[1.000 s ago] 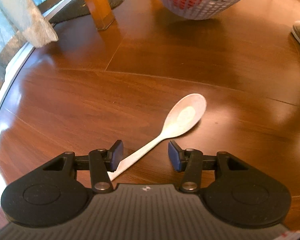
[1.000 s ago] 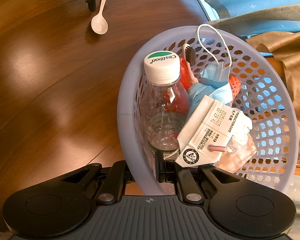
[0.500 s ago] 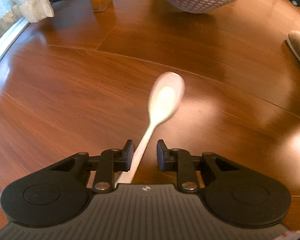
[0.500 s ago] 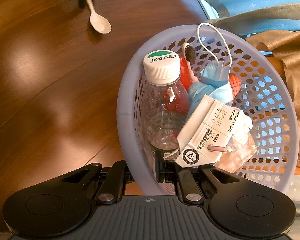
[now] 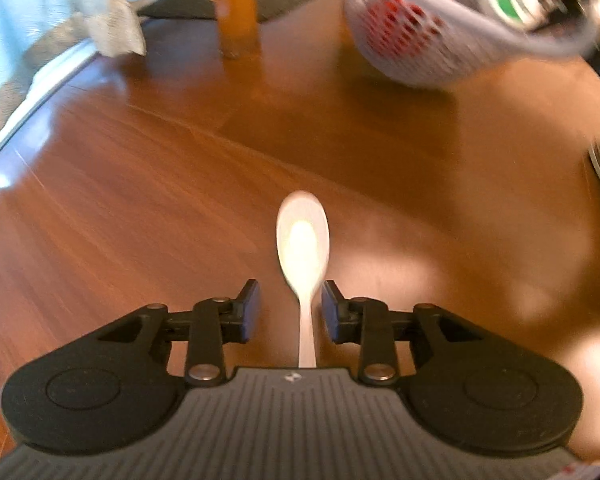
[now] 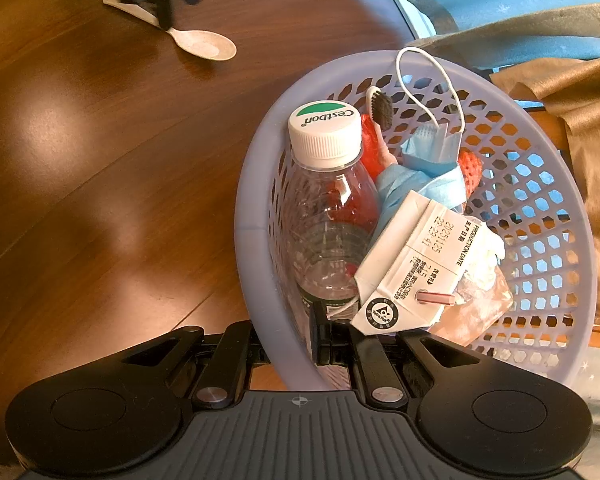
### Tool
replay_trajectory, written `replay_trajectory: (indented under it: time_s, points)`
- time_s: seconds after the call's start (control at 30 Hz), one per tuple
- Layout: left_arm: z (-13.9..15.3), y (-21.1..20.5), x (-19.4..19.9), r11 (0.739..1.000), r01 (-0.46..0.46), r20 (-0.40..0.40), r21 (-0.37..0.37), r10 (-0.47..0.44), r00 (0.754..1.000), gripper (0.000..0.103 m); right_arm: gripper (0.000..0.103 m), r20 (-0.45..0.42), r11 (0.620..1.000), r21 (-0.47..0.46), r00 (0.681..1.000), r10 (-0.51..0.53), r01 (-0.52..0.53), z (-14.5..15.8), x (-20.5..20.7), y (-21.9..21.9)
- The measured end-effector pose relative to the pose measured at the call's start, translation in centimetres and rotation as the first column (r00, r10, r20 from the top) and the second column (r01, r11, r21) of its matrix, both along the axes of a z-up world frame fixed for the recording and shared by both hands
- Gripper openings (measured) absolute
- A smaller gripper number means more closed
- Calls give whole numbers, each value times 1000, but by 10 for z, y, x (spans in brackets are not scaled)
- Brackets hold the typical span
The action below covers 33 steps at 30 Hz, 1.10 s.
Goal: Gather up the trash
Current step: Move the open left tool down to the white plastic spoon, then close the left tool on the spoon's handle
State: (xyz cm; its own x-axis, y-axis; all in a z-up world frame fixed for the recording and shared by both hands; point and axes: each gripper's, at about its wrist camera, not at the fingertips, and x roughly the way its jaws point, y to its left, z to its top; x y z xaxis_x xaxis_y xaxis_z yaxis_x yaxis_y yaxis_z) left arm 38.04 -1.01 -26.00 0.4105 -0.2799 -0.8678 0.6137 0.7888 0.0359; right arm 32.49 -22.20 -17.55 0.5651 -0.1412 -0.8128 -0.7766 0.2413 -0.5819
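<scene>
Your left hand-held gripper (image 5: 289, 310) straddles the pale plastic spoon (image 5: 303, 236) handle, jaws apart, off-centre, so closing may skid it across the glossy wooden surface (image 5: 140, 208); right hand-held gripper (image 6: 290, 338) stays clamped on the lavender perforated plastic basket (image 6: 540, 216).

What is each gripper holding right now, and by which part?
The right gripper clamps the basket by its near rim. The left gripper is open around the spoon handle, holding nothing yet.

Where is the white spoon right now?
The spoon lies on the wooden floor, its handle between the open fingers of the left gripper. In the right wrist view it sits top left, away from the basket.
</scene>
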Motion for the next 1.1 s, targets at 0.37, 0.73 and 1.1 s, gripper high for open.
replay_trajectory:
  time_s: [0.37,0.73,1.1]
  points:
    - [-14,-20,11,1000,-5,33,9,5,999,40,6,1,1000,9,1000,2,-2,0,-1,-2]
    - [-19,-26,13,1000,-6,60,28,4,998,40,6,1,1000,11,1000,5,-5,1,-2,0]
    - [-19,-28,13,1000,-1,66,31,-1,998,34,6,1,1000,11,1000,4,-4,1,-2,-1]
